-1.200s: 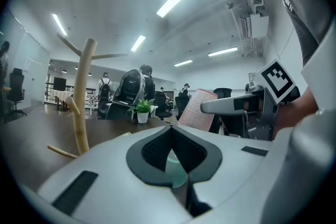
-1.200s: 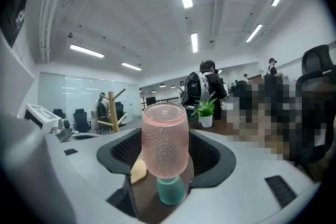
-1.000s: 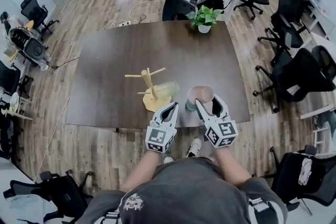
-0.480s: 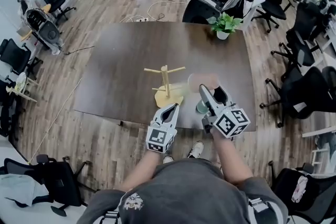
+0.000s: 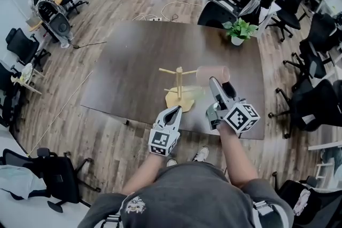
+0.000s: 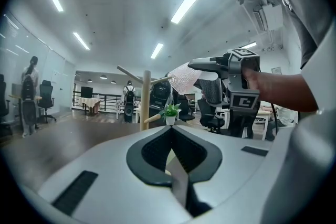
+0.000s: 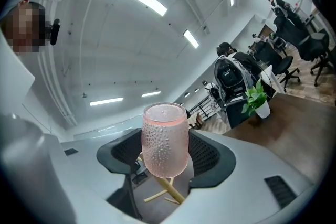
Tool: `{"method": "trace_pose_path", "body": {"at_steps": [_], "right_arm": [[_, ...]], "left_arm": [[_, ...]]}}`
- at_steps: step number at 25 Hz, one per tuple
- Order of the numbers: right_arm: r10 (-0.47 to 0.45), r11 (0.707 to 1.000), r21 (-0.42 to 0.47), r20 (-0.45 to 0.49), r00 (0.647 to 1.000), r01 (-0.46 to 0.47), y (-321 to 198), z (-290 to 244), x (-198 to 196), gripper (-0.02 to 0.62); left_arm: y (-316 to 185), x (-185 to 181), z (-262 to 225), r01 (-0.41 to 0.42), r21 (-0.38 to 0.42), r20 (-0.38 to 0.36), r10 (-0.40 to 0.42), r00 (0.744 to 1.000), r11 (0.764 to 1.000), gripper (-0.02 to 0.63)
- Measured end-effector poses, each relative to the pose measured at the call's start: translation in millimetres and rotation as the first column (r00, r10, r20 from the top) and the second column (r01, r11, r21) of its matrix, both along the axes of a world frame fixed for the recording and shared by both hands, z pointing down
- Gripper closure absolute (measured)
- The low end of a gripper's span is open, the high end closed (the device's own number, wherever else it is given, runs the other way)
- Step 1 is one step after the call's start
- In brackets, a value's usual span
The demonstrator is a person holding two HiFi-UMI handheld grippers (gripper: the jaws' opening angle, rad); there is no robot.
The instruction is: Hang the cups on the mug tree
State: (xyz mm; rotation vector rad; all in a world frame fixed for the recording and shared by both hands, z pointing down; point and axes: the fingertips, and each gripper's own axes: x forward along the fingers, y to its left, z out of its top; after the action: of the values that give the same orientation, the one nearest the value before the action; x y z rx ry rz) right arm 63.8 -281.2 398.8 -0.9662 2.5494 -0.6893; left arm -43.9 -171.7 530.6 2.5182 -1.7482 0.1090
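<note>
Right gripper (image 5: 218, 85) clamped on a pink dimpled glass cup (image 5: 212, 73) beside the mug tree

Its jaws press the cup's sides. The cup hangs tipped sideways above the dark brown wooden table (image 5: 128, 67), just right of the upper pegs of the pale wooden mug tree (image 5: 179, 85). The left gripper (image 5: 175, 110) hovers by the table's near edge, in front of the tree's base, jaws together on nothing. A pale green cup (image 5: 196, 92) shows blurred beside that base.

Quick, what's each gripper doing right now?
Left gripper: closed, empty.
Right gripper: closed on the pink cup.
</note>
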Motion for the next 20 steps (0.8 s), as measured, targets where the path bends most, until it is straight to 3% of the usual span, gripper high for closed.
{"method": "trace_pose_path", "body": {"at_steps": [11, 20], "right_arm": [[-0.145, 0.985, -0.089, 0.02, 0.989, 0.146, -2.5, 25.7, -42.4, 0.298], [-0.189, 0.974, -0.121, 0.043, 0.981, 0.193, -2.6, 34.2, -56.2, 0.298]], "left_arm": [[10.5, -27.1, 6.1, 0.068, -0.016, -0.002, -0.068, 0.998, 0.998, 0.598], [15.1, -36.0, 8.8, 0.088, -0.022, -0.002, -0.088, 0.996, 0.996, 0.598]]}}
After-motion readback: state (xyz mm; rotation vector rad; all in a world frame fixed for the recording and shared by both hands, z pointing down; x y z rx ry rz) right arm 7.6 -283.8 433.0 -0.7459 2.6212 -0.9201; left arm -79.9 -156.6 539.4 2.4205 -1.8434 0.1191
